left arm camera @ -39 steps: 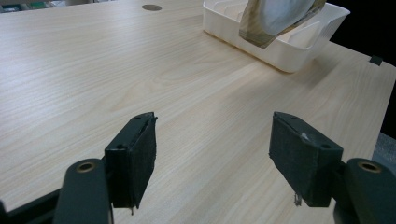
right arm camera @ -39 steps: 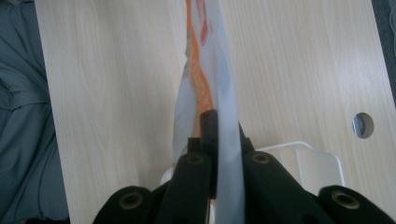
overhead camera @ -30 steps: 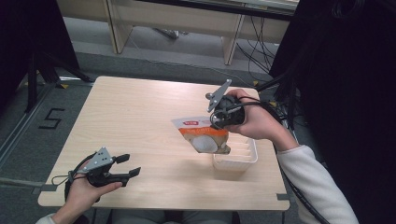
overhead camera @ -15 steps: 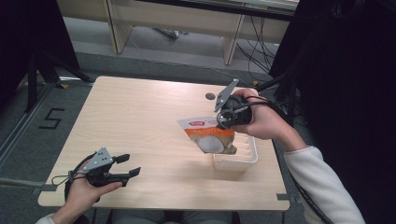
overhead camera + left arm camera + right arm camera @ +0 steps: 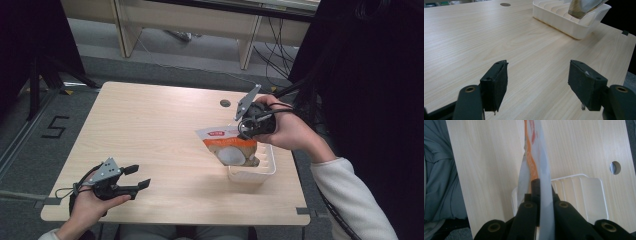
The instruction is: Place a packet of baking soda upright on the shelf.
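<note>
We see the right hand-held gripper point(image 5: 243, 134) clamped on a food pouch point(image 5: 227, 147), jaws closed tight on its upper edge. In the right gripper view the pouch point(image 5: 537, 170) runs edge-on up from between the jaws, white film with an orange stripe and some red print.

The pouch hangs tilted over the near-left end of a white ribbed plastic tray point(image 5: 260, 170), its lower corner down inside the tray or right at the rim; we can't tell whether it touches the bottom. In the left gripper view, the pouch's bottom corner point(image 5: 584, 7) sits in the ribbed tray point(image 5: 564, 20), between or against the dividers.

The tray sits on the tabletop point(image 5: 160, 130) near the right edge, on the person's side. A round cable hole point(image 5: 225, 103) is in the tabletop beyond the tray, well apart from it.

The left hand-held gripper point(image 5: 137, 177) is at the near-left corner of the tabletop, wide open and holding nothing. In its own view the left hand-held gripper point(image 5: 537, 82) shows two black pads spread apart over bare wood, pointed toward the tray. It's well apart from the pouch and tray.

The person's right hand point(image 5: 287, 127) wraps the right hand-held gripper body; the left hand point(image 5: 90, 205) grips the other from below.
</note>
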The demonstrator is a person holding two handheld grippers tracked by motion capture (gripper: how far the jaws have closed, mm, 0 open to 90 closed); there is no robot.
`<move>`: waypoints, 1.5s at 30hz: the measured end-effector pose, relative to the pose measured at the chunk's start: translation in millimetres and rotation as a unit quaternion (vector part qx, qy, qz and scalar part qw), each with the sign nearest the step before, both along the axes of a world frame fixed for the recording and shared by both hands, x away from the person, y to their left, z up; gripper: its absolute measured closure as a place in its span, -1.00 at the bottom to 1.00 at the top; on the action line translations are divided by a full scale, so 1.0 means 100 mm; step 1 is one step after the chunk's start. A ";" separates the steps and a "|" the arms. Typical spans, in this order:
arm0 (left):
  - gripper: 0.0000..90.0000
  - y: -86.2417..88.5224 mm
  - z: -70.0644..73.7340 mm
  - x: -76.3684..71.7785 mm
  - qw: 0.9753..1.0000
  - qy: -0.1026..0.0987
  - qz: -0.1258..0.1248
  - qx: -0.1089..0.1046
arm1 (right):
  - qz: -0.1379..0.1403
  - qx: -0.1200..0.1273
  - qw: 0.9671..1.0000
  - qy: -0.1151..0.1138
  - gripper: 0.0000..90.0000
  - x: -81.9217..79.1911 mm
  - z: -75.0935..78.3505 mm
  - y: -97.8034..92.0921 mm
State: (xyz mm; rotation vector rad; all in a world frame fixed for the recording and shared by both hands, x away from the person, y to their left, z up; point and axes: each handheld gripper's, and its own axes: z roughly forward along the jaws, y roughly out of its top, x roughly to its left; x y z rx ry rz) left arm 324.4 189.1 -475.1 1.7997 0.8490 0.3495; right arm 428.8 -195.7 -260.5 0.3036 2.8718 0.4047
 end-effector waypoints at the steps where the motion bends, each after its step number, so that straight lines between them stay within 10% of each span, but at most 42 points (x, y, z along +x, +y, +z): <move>1: -0.30 0.00 0.00 0.00 1.000 0.000 0.000 0.000 | 0.004 -0.003 1.000 -0.001 1.00 0.00 0.00 -0.01; 45: -0.31 0.00 0.00 0.01 1.000 0.003 0.002 -0.004 | 0.005 -0.055 0.998 0.028 1.00 0.07 -0.06 -0.25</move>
